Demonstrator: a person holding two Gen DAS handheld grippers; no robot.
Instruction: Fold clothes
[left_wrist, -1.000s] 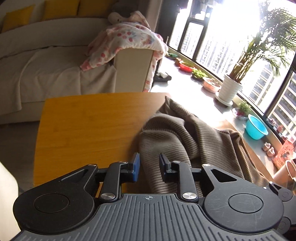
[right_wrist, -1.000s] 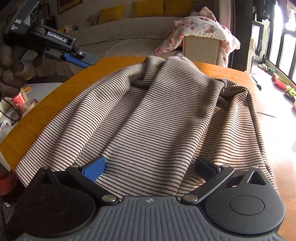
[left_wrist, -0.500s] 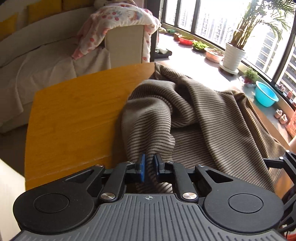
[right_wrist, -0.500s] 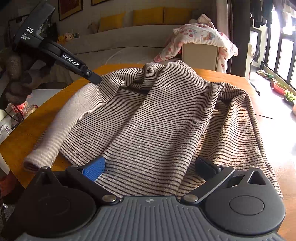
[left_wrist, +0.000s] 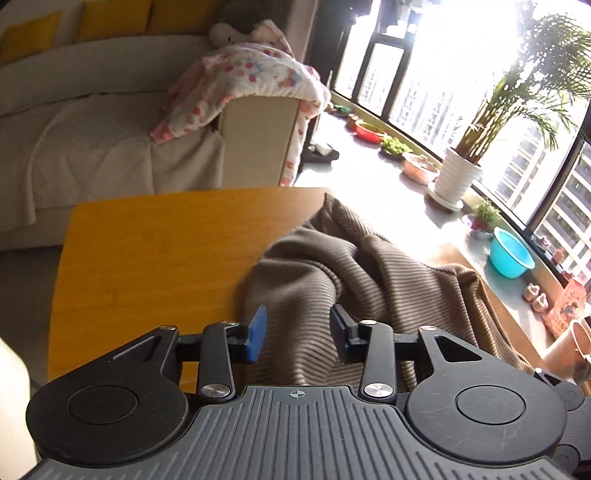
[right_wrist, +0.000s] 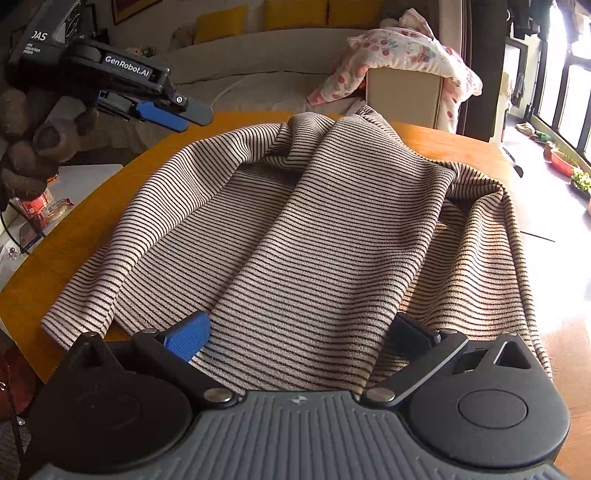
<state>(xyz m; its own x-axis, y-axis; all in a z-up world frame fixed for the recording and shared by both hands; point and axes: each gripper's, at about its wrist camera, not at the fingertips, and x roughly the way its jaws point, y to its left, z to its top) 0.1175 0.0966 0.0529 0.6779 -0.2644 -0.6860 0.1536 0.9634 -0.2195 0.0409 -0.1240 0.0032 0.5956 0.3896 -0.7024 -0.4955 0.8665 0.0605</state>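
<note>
Knitted striped sweater (right_wrist: 314, 236), one piece: spread over a yellow wooden table (right_wrist: 92, 229), body lying broad and fairly flat, a sleeve or side panel (right_wrist: 147, 236) laid along its left edge, the far end bunched into ridges and the right side draping toward the table edge

Handling, as judged: soft, limp, light to middling in weight; the ribbed knit should give the pads good purchase and will stretch if dragged. It will sag wherever unsupported, so a hold at a hem, cuff or shoulder seam would serve better than a pinch mid-panel; both ends of an edge want lifting together

Left gripper (left_wrist: 297, 330): one, jaws spread, nothing between them, poised above the cloth's left edge; in the right wrist view it hangs in the air clear of the garment

Right gripper (right_wrist: 297, 334): one, jaws wide apart over the near hem; whether the fingertips touch the knit is unclear

Count: one garment, two grippers, one table. Floral blanket (right_wrist: 402, 55) on a sofa arm behind, possibly clothing, too far to tell
</note>
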